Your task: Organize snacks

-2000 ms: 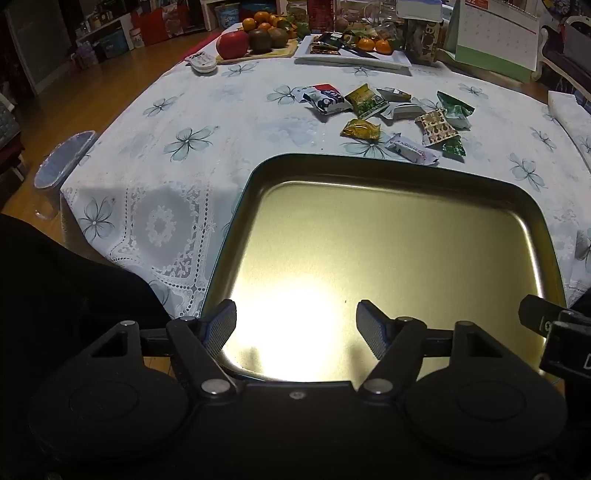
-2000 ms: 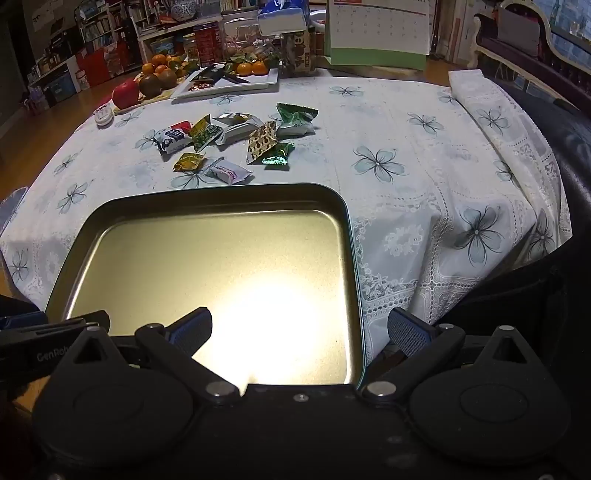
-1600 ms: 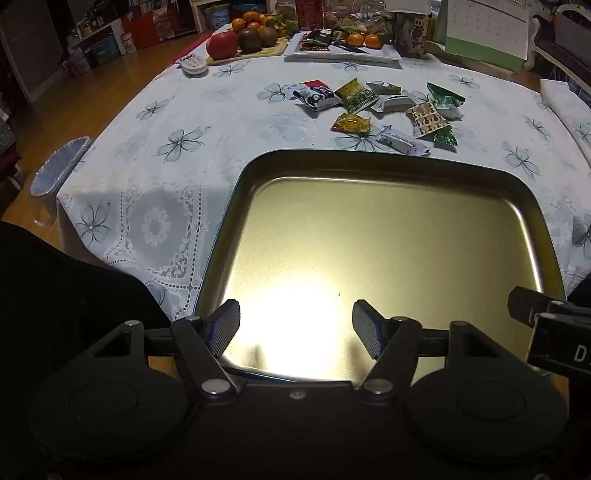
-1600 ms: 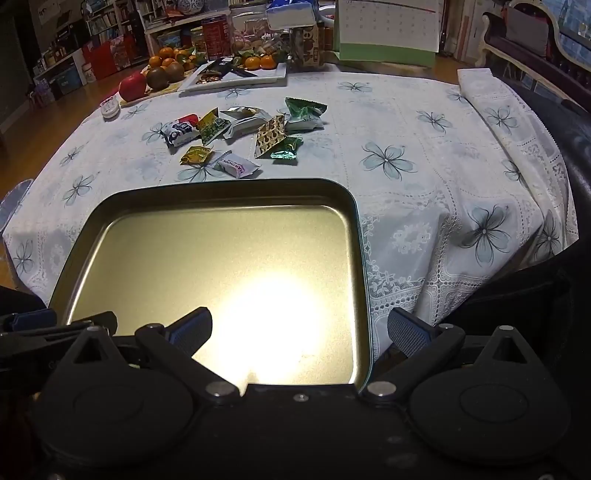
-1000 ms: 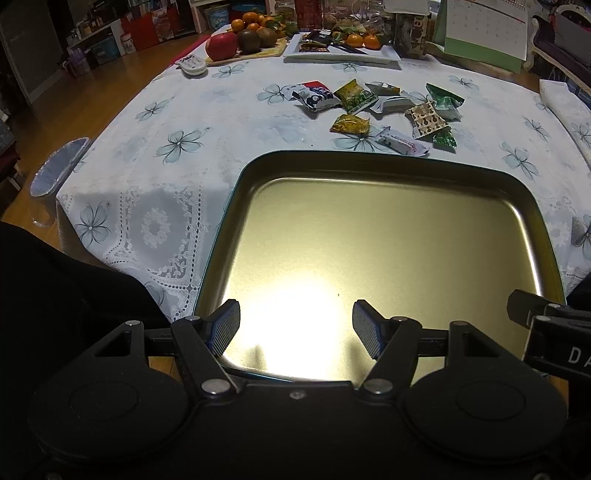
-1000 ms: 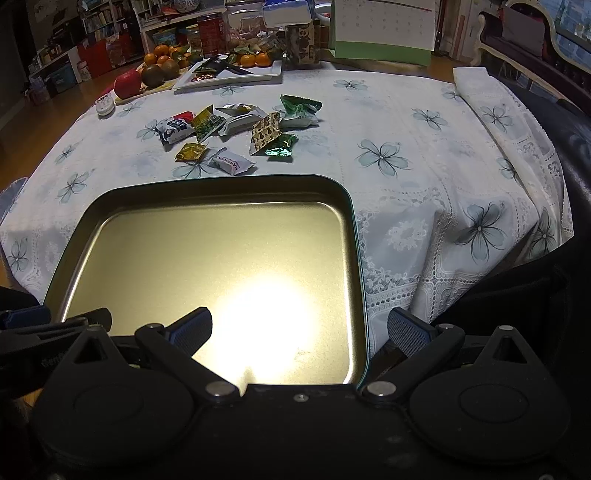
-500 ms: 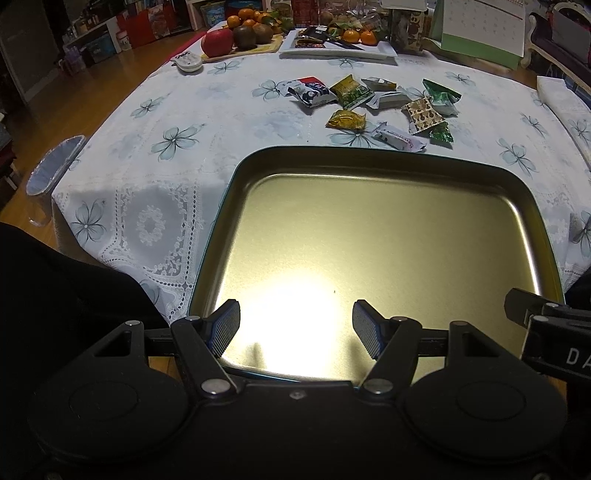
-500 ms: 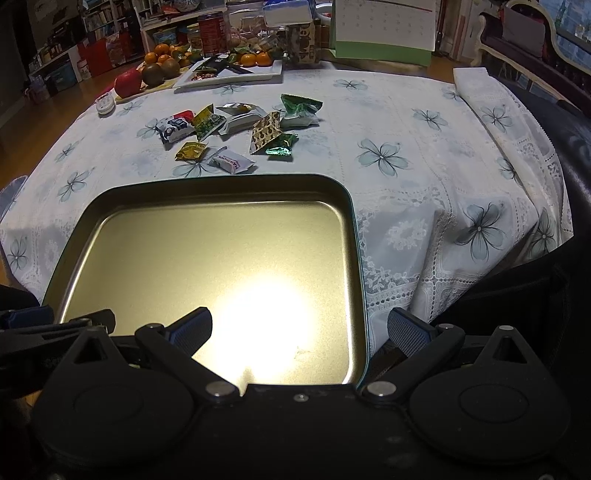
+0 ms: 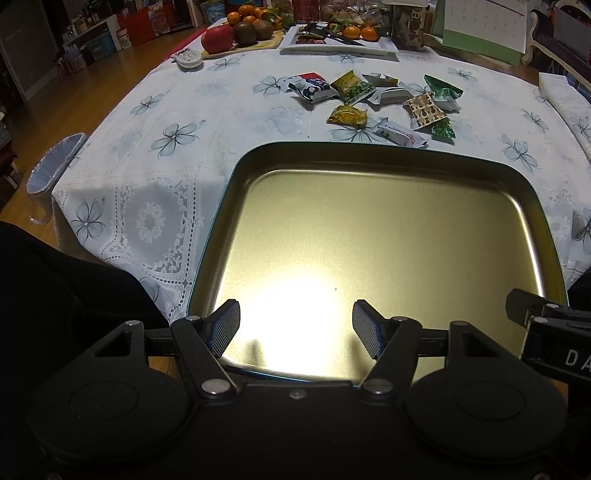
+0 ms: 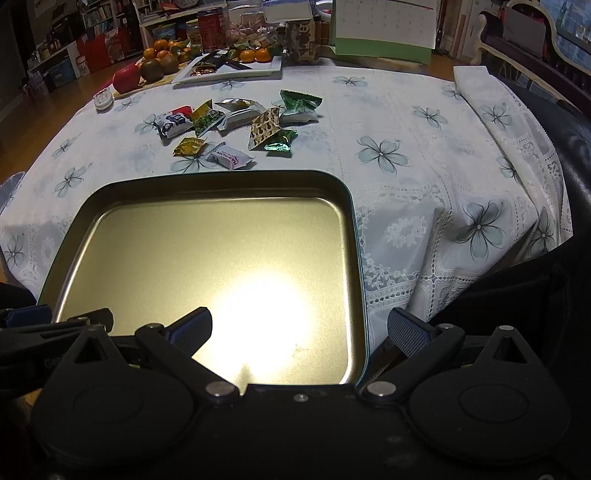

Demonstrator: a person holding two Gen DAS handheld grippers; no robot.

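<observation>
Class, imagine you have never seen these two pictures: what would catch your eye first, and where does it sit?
First, the big gold metal tray, empty and glaring with reflected light, at the near edge of the flowered tablecloth. Just beyond its far rim lies a scatter of wrapped snacks. Low in each view, open tongs frame the tray: left tongs, right tongs.

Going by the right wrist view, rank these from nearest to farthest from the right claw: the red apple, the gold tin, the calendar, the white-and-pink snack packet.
1. Gold tin, right under the right claw, left of center.
2. White-and-pink packet, just past the tin's far rim.
3. Red apple, far left.
4. Calendar, at the table's far edge, right of center.
</observation>
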